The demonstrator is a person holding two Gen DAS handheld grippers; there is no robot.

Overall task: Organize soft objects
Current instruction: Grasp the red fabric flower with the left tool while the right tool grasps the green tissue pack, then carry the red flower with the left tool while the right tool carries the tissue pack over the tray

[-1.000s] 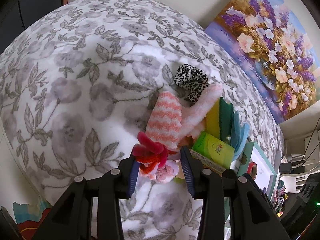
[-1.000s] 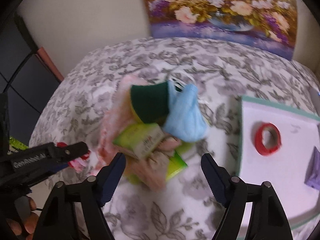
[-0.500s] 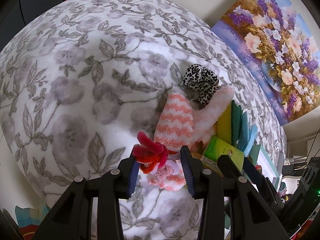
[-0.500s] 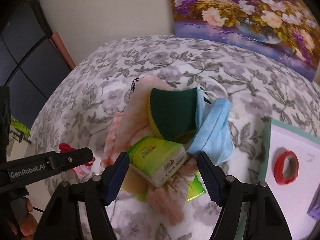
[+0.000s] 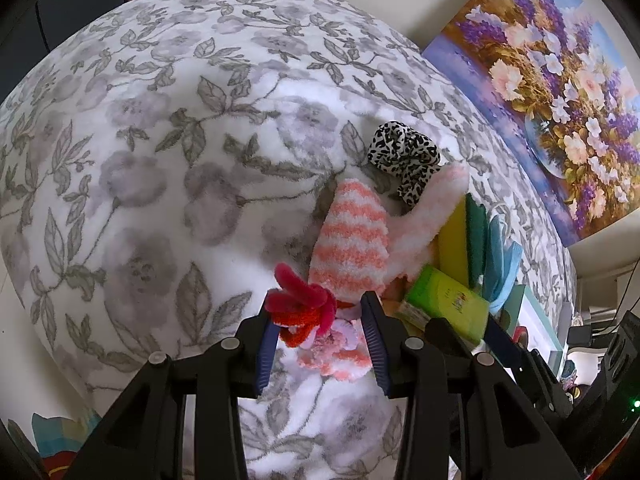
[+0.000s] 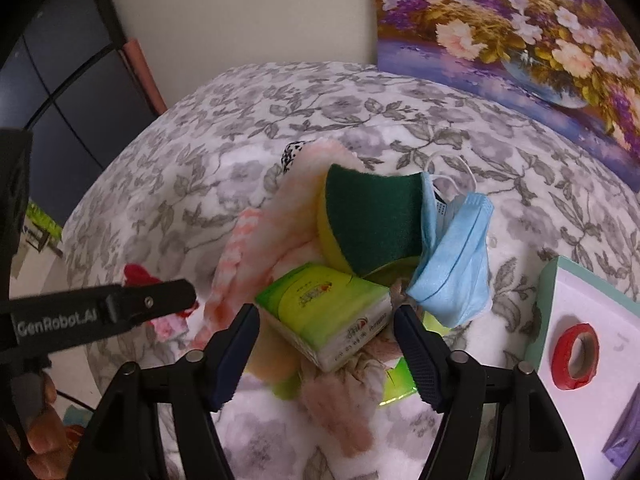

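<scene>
My right gripper [image 6: 326, 322] has dropped from above the pile to straddle the green tissue pack [image 6: 324, 312] at lower centre; its jaws are closing, not yet pressing, so a grab looks imminent. My left gripper [image 5: 320, 332] stays narrowly clamped on the red-and-pink fuzzy toy [image 5: 308, 320], bottom centre, beside the striped sock [image 5: 350, 236].

One sponge [image 6: 370, 220], one mask [image 6: 456, 256], two grippers
</scene>
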